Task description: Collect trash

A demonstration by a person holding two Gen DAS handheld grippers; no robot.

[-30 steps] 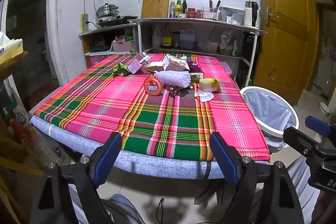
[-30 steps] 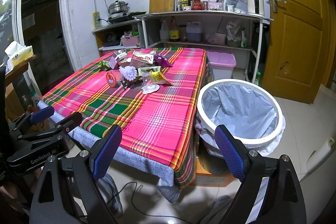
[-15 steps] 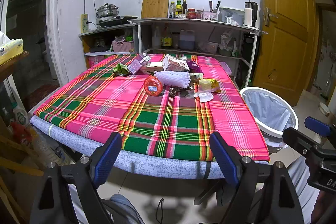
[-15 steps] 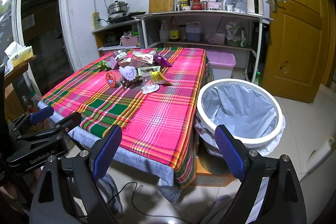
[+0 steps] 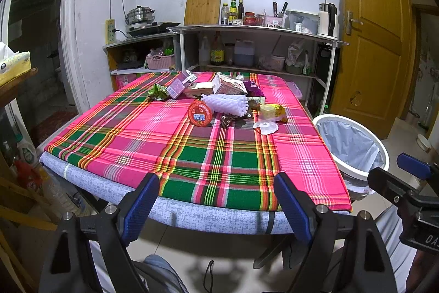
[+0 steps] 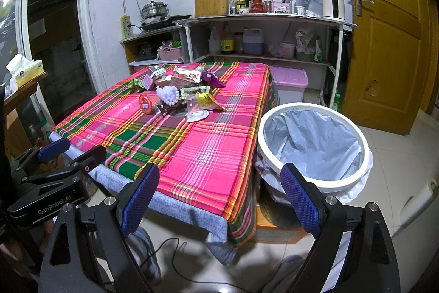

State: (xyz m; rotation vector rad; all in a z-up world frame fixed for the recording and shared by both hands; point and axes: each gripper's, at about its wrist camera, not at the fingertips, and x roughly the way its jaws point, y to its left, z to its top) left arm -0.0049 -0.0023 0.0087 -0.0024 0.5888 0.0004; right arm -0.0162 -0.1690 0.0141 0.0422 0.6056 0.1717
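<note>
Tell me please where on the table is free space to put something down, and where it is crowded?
The near half of the tablecloth is bare, from the front edge up to the red round lid. The strip along the bin side is bare too. The far middle is crowded with wrappers, boxes and a white foam net.

A pink, green and yellow plaid tablecloth [image 5: 192,155] covers the table. Behind it, a white metal shelf unit [image 5: 255,30] stands against the pale wall, with an upright wooden cutting board [image 5: 203,3], dark sauce bottles [image 5: 236,9] and a white electric kettle [image 5: 326,18] on top. A steel lidded pot [image 5: 140,15] sits on a black hob to the left. A pink-lidded plastic storage box [image 6: 289,84] rests on the floor near the yellow-brown wooden door [image 6: 389,26].
</note>
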